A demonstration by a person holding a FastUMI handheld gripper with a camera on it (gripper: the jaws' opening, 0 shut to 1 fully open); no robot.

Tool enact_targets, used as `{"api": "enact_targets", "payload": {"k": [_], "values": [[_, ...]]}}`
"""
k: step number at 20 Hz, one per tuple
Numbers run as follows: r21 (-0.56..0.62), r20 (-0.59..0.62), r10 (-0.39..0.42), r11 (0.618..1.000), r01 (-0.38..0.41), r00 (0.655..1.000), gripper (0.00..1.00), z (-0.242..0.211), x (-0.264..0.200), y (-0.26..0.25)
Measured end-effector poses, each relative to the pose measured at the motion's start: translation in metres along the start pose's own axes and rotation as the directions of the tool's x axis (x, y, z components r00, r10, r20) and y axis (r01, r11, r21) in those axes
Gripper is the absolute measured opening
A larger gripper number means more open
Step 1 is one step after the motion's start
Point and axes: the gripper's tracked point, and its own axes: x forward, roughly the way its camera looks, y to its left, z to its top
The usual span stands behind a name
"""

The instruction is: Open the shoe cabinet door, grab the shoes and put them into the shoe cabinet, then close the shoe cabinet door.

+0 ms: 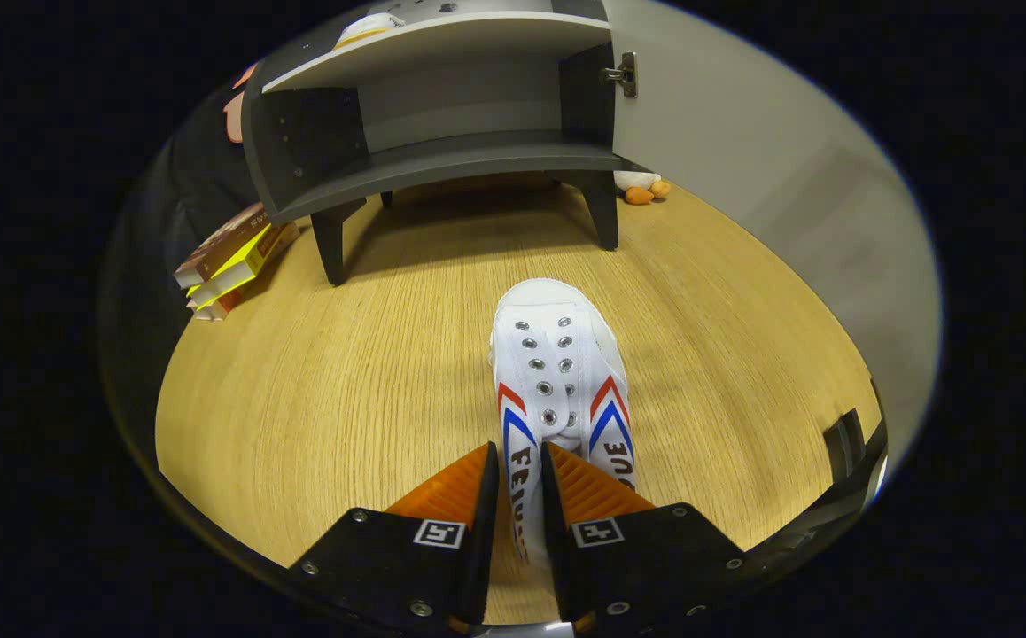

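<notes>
Gripper view: your gripper (518,483) is clamped on the white shoe (559,372). Both orange fingers (451,492) press the shoe's left side wall near the heel opening, one finger outside it, the other inside the shoe. Toe points away from you, toward the cabinet.

Shoe: white canvas, metal eyelets, no laces visible, red and blue chevrons on both sides. It sits over the wooden floor (318,399); you cannot tell from this angle whether the sole is touching the floor or lifted clear.

Shoe cabinet (442,115): grey, on short dark legs, well ahead of the shoe's toe. Its door (743,133) is swung open to the right, hinge (624,75) showing at the cabinet's right edge. The lower shelf (469,159) looks bare.

Also noted: a stack of boxes (229,261) on the floor beside the cabinet's left leg; a small white and orange toy (641,188) behind the right leg, near the door's foot.
</notes>
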Motion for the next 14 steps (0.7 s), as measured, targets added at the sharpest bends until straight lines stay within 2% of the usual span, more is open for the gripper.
{"api": "enact_targets", "payload": {"k": [2, 4, 6, 9, 14], "values": [[-0.042, -0.007, -0.002, 0.999, 0.002, 1.000, 0.23, 0.000, -0.001, -0.002], [0.001, -0.013, 0.037, 0.999, -0.037, 0.999, 0.13, -0.001, -0.001, 0.004], [0.045, 0.000, 0.034, 0.998, -0.034, 0.999, 0.00, 0.001, 0.000, 0.001], [0.012, 0.032, 0.019, 1.000, -0.020, 0.999, 0.00, 0.010, -0.005, 0.004], [0.065, 0.076, 0.035, 0.997, -0.040, 0.997, 0.00, 0.034, -0.020, 0.010]]}}
